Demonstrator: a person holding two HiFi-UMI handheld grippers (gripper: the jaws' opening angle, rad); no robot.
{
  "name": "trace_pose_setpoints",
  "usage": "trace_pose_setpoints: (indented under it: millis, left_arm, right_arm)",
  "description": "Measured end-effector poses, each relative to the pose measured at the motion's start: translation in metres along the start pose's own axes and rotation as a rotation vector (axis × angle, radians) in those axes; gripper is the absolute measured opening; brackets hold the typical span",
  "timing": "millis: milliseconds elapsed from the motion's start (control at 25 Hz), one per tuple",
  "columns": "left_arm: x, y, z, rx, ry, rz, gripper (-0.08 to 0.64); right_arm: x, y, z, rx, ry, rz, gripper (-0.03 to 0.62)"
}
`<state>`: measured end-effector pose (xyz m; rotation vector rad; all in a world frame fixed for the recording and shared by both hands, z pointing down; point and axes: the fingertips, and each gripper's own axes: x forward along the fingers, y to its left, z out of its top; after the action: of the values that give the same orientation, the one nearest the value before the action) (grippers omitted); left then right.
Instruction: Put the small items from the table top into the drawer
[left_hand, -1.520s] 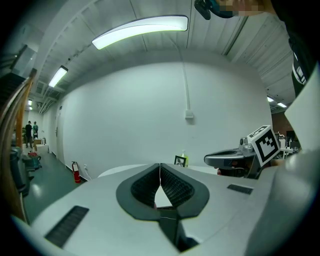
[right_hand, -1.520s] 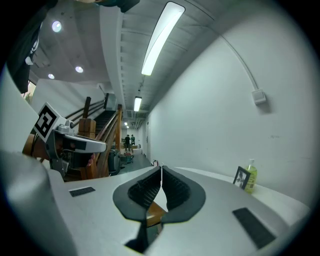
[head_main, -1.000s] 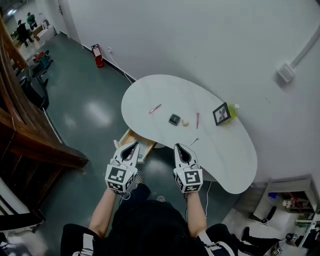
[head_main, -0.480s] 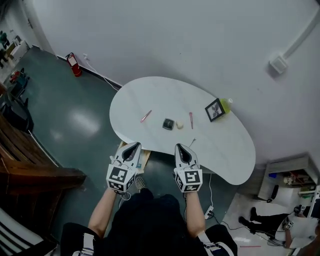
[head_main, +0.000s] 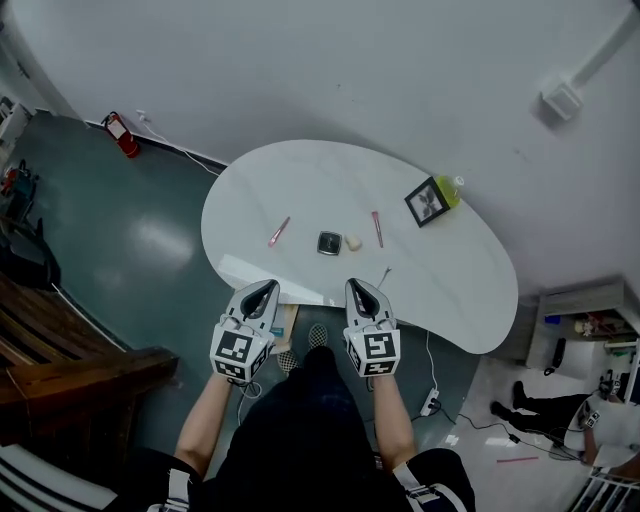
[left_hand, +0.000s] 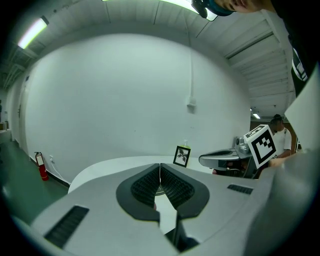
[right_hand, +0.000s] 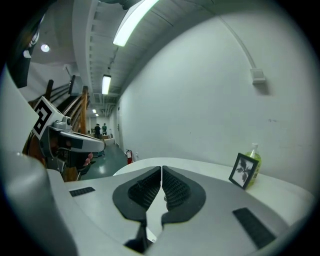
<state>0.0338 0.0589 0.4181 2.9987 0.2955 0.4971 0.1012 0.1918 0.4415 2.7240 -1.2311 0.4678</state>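
Legible text, numbers, brands: none.
- Left tool, left cube: black-and-white coded squares, no letters or digits.
- Right tool, right cube: likewise.
- Framed picture on the bench, ahead and right of the right tool: plant image, no caption.
- Green bottle just behind the picture: any print too small to read.

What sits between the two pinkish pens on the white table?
In the head view, a small dark square object and a cream lump lie between the pink pen and the red pen.
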Motion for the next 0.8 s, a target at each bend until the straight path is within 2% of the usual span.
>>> trace_pose_setpoints:
  millis: [280,800]
  left_arm:
    - [0.050,0.024,-0.016,-0.032,0.058,-0.001,0.020]
    - [0.119,0.053,-0.085,-0.105,0.208,-0.013,0.020]
  right_arm:
    - [0.047,-0.029,-0.029,0.054,0.063,-0.005,0.032]
    - [0.117,-0.048,-0.111,0.157,0.208,0.027,0.032]
